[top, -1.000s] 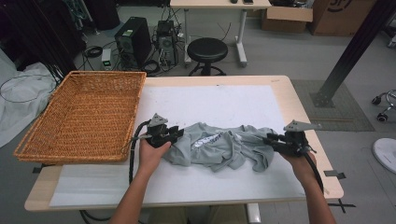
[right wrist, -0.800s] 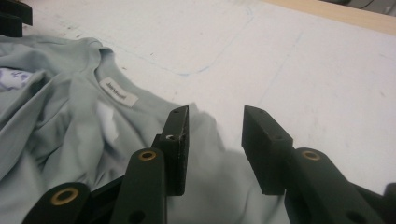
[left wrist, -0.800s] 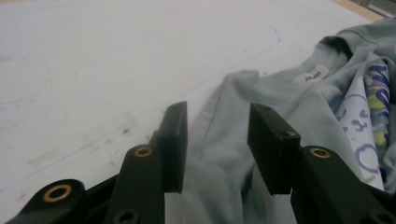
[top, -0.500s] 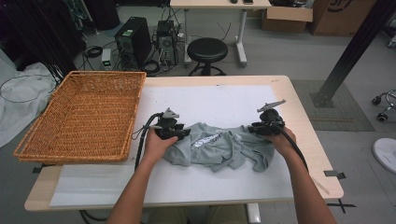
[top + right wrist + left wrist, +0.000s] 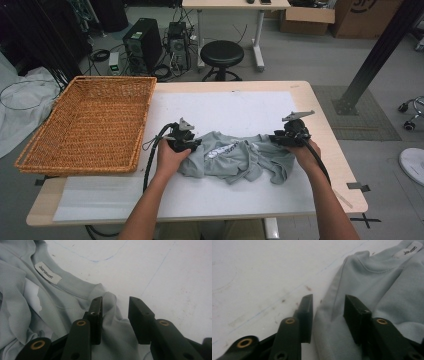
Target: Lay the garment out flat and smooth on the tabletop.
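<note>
Lying on the bench: a crumpled grey T-shirt (image 5: 235, 157), spread left to right on the white sheet (image 5: 225, 110) that covers most of the bench (image 5: 325, 150), near the person's edge.
Shirt details: the neck label (image 5: 47, 272) sits inside the collar in the right gripper view; a pale print shows on the cloth in the high view.
Left tool (image 5: 182, 142): at the shirt's left end, held in the left hand (image 5: 170, 157). Jaws have just been opening — in the left gripper view (image 5: 328, 315) they stand apart, with the shirt's folded edge running up between them. The right-hand jaw in that view rests over the cloth, the other over bare sheet beside the hem. Pads not pressing on the fabric, so it's parted, not gripping.
Right tool (image 5: 290, 137): at the shirt's right end, held in the right hand (image 5: 302, 155). Jaws have also just been opening. In the right gripper view (image 5: 115, 317) a bunched bit of shirt lies between them, touching the left-hand jaw, while the other jaw stands clear over white sheet — no pinch on the cloth.
Basket (image 5: 90, 122): wicker tray on the left part of the bench, well apart from the shirt.
Cables: one trails from each tool back along the forearm.
Behind the bench: a black stool (image 5: 221, 52) and computer towers (image 5: 142, 42) on the floor.
</note>
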Motion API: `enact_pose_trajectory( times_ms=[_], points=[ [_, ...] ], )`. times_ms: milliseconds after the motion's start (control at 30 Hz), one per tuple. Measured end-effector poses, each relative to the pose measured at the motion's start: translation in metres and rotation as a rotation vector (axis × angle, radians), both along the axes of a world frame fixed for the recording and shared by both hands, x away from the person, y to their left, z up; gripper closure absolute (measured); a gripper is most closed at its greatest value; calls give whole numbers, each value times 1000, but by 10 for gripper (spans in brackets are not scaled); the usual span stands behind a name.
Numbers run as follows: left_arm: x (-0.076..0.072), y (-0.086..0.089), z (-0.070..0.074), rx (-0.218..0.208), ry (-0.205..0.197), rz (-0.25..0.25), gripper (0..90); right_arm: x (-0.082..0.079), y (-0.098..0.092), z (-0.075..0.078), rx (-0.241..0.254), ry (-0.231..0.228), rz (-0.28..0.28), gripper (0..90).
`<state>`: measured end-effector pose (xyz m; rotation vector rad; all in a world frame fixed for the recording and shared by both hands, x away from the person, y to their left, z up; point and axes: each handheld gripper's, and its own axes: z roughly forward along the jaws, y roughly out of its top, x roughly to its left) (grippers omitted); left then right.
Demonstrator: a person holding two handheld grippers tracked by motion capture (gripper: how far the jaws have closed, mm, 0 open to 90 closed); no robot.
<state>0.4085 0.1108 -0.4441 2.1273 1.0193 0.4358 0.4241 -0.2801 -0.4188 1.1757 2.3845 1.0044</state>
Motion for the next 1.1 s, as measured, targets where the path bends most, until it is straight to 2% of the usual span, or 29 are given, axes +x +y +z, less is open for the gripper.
enact_pose_trajectory(
  times_ms=[67,100,167,233,333,400,500,600,633,667,700,733,767,800,867,900,933,967,1067,1100],
  points=[
    [0,0,-1,-17,7,2,614,0,1,-2,-5,9,-3,628],
    [-1,-1,-2,-24,-1,0,667,1,1,-3,-7,11,-2,624],
    [-4,-4,-3,-2,-34,12,829,2,3,-7,-12,19,-11,585],
    [-5,-6,-3,-2,-32,27,871,3,4,-11,-13,24,-21,560],
    [-3,-4,-3,-22,-22,68,879,4,6,-15,-26,32,-11,555],
    [-2,-3,-3,-37,-16,76,880,4,9,-18,-39,37,-2,572],
    [-3,-3,-2,-43,-20,73,879,4,9,-18,-36,32,-1,576],
    [-4,-3,0,-54,-19,33,866,4,7,-16,-28,26,-5,564],
    [-5,-3,1,-57,-12,18,826,4,7,-16,-23,19,-7,558],
    [-6,-3,1,-65,3,-6,742,4,6,-15,-14,15,-10,543],
    [-7,-4,-1,-52,16,-26,655,4,6,-15,-5,12,-11,519],
    [-7,-5,-3,-34,13,-39,625,4,6,-15,-5,15,-12,508],
    [-7,-6,-3,-40,8,-32,606,5,6,-17,-11,22,-14,507],
    [-7,-5,-3,-41,13,-28,611,6,7,-19,-16,31,-12,505],
    [-8,-7,-4,-33,-3,-22,659,6,8,-20,0,31,-21,510],
    [-9,-9,-3,-30,-9,-40,725,6,8,-20,0,27,-20,511],
    [-11,-11,-4,-15,-24,-37,824,6,8,-20,-2,27,-20,511],
    [-12,-13,-3,-8,-27,-28,840,6,8,-20,-3,26,-20,510],
    [-11,-12,-3,-24,-32,30,857,6,8,-20,-8,25,-19,512],
    [-10,-9,-1,-60,-36,60,859,5,9,-20,-10,23,-18,512]
  ],
)
